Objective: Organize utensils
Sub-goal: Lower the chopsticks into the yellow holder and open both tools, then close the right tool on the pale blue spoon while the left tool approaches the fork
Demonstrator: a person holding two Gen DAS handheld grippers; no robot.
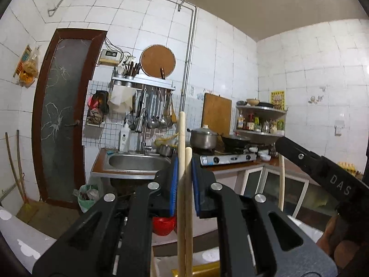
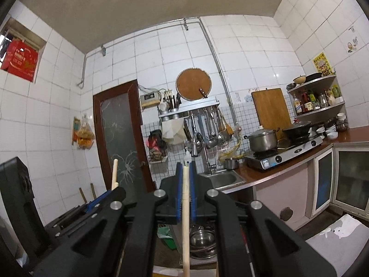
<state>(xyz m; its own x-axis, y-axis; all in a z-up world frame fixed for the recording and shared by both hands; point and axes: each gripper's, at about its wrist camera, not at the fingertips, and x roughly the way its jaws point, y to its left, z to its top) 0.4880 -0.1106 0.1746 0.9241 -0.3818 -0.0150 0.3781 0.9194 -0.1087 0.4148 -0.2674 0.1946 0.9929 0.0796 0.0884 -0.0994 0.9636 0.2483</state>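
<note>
- The left gripper point(image 1: 185, 180) is clenched on two pale chopsticks point(image 1: 182, 152), long axes upright, tips poking above the blue pads.
- The right gripper point(image 2: 185, 191) pinches a single chopstick point(image 2: 185, 219), also upright.
- Across the room, a holder of utensils point(image 2: 171, 106) sits on the wall rack point(image 2: 196, 108); the sink point(image 1: 138, 162) below looks empty.

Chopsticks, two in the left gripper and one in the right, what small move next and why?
Probably bring the right gripper leftward so its single chopstick sits beside the two chopsticks in the left gripper. Both grippers are clamped and held upright, high above the sink, and the two tips are uneven, so gathering them into one bundle looks sensible before putting them away.
</note>
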